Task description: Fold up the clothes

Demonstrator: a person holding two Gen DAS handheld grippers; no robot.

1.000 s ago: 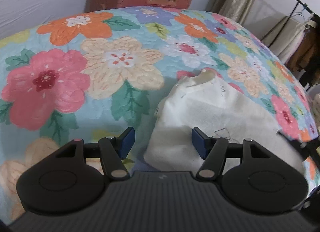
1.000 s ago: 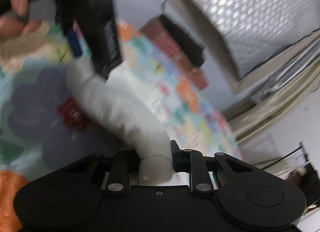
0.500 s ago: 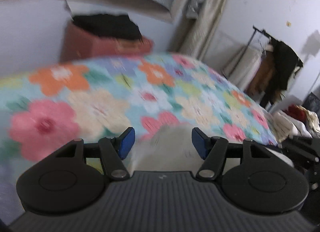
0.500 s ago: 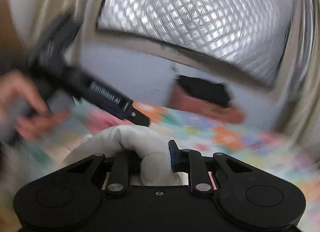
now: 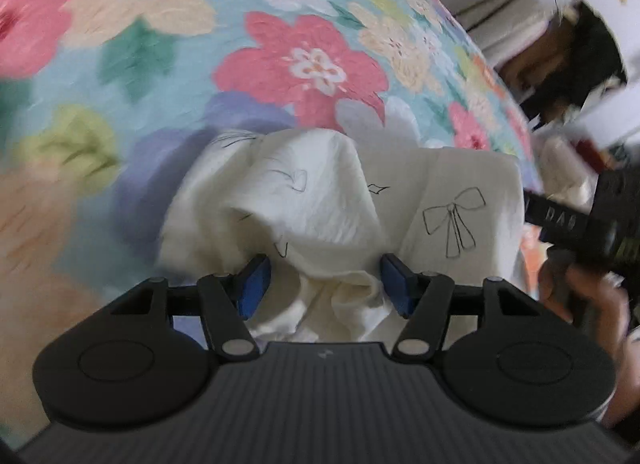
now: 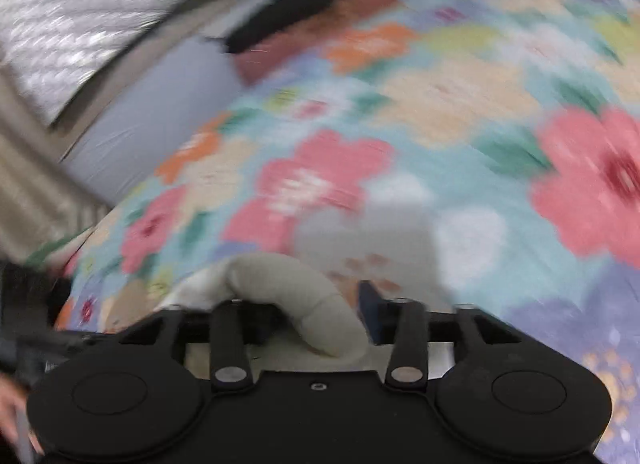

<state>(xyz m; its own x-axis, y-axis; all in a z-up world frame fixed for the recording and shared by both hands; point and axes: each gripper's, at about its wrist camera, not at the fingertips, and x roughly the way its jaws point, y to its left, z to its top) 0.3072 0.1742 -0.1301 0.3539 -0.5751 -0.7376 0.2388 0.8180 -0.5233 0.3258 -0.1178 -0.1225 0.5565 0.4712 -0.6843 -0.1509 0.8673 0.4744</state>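
A cream-white garment [image 5: 336,216] with thin black bow drawings lies crumpled on the floral quilt [image 5: 312,60]. My left gripper [image 5: 326,284] is open just above it, blue pads on either side of a raised fold, not clamping it. In the right wrist view my right gripper [image 6: 316,320] has a rolled edge of the same garment [image 6: 304,304] between its jaws, which stand a little apart. That view is blurred by motion. The right gripper's body and the hand holding it show at the right edge of the left view [image 5: 576,224].
The quilt [image 6: 440,124] covers a bed. A reddish-brown suitcase with dark clothes on top [image 6: 320,24] stands at the far side by the wall. A clothes rack with hanging garments [image 5: 568,56] stands beyond the bed's right side.
Both grippers have swung back down toward the bed. The garment now lies bunched between the left gripper's pads. The right gripper's jaws have widened around the cloth roll.
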